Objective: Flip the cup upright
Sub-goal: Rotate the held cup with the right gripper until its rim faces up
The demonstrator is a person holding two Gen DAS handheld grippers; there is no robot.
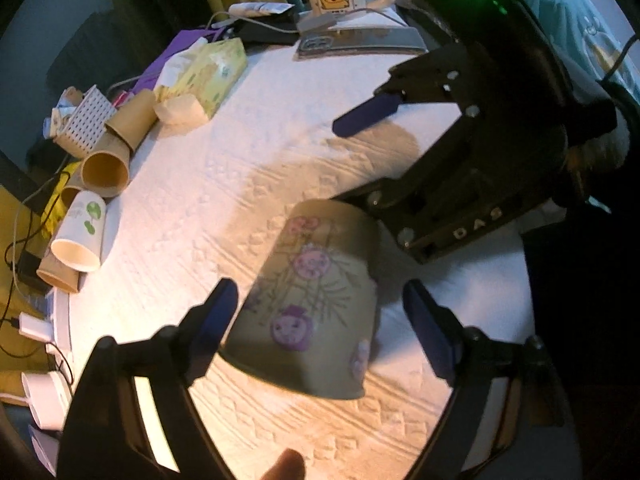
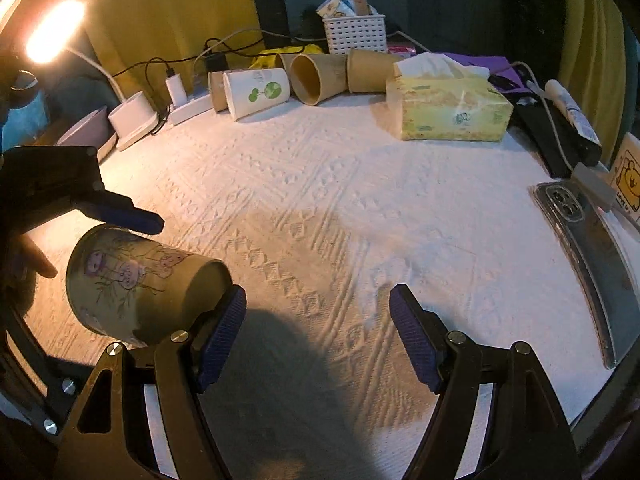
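Left gripper (image 1: 320,320) wide around tilted cup (image 1: 312,308); right gripper (image 2: 318,332) wide, empty.

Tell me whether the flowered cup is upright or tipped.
Tipped. The flowered cup leans, its closed base toward the right tongs, between the open left tongs.

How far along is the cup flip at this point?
Early to midway. Done: the left gripper has its open jaws straddling the floral paper cup. In hand: the cup is tilted on the white tablecloth, base toward the right gripper, whose left finger is at the base. Left: gripping, turning it mouth-up and releasing.
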